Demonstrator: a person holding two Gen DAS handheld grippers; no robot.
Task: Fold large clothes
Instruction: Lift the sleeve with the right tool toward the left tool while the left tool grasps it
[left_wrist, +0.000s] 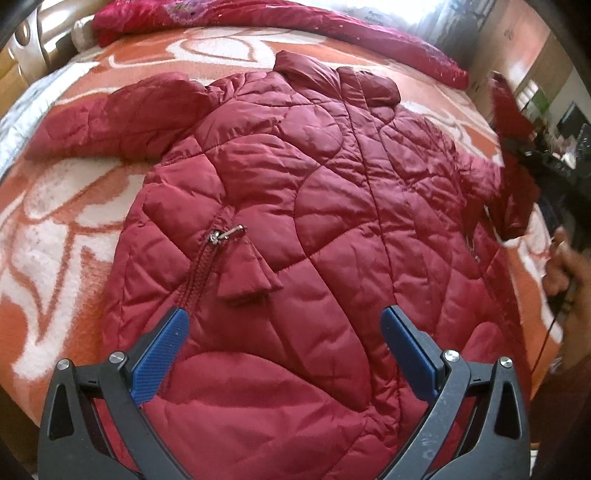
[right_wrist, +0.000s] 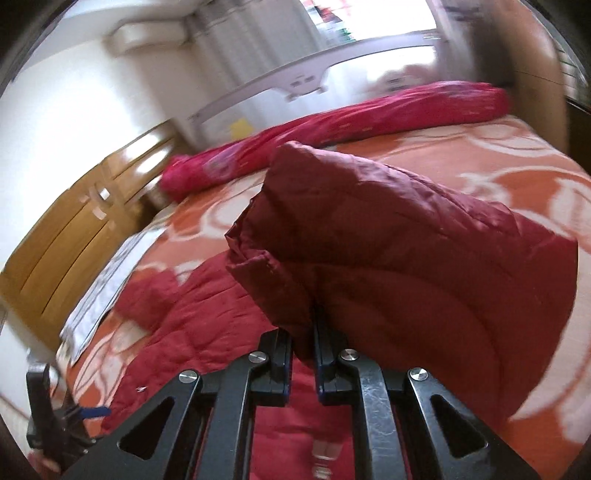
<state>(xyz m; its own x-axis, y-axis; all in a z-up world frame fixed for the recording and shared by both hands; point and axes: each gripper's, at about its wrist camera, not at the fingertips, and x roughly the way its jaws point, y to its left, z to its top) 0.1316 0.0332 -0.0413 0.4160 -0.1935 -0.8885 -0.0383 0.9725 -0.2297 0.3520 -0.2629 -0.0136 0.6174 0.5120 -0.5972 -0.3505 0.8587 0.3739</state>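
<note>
The red quilted jacket (left_wrist: 295, 221) is spread on the orange blanket (left_wrist: 74, 221). The left gripper (left_wrist: 284, 325) is held wide open above its hem at 6 o'clock. A lifted sleeve (right_wrist: 388, 240) is clamped by the right gripper (right_wrist: 303, 332).

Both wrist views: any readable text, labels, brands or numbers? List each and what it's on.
No readable text in either view.
Dark red quilted puffer jacket: no label or brand shows; the silver metal zipper pull is unmarked.
White sheet at the top edge of the bed: faint dark marks, too blurred to read.
</note>
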